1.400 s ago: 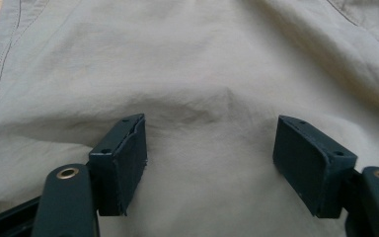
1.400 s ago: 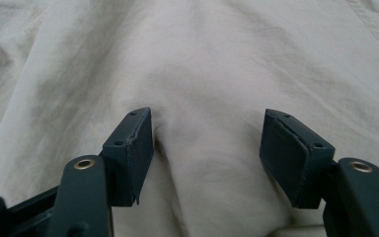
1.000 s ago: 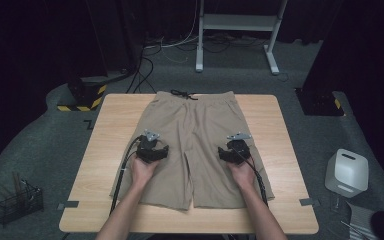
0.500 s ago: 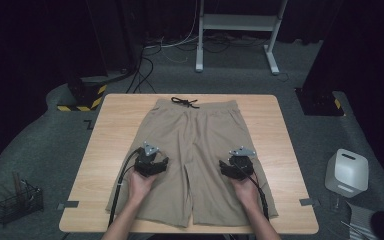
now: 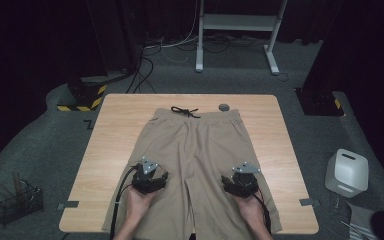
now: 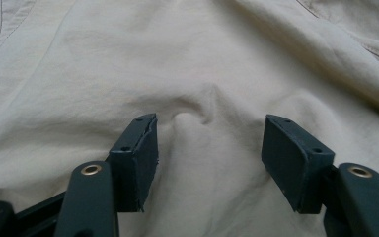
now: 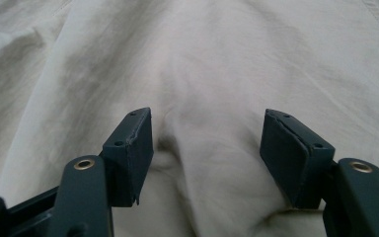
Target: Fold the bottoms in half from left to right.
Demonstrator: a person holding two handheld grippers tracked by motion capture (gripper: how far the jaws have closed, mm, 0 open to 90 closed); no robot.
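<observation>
Khaki shorts are lying flat on the worktop, waistband and black drawstring at the far edge, legs toward the person — laid out for smoothing or folding. The left tool is resting on 1 leg, the right tool on the other; both are standing wide, a small ridge of cloth between the pads, nothing pinched. No readable writing or brand is showing.

One pair of shorts; two grippers, left, right; one table; one white canister; one wire basket.
</observation>
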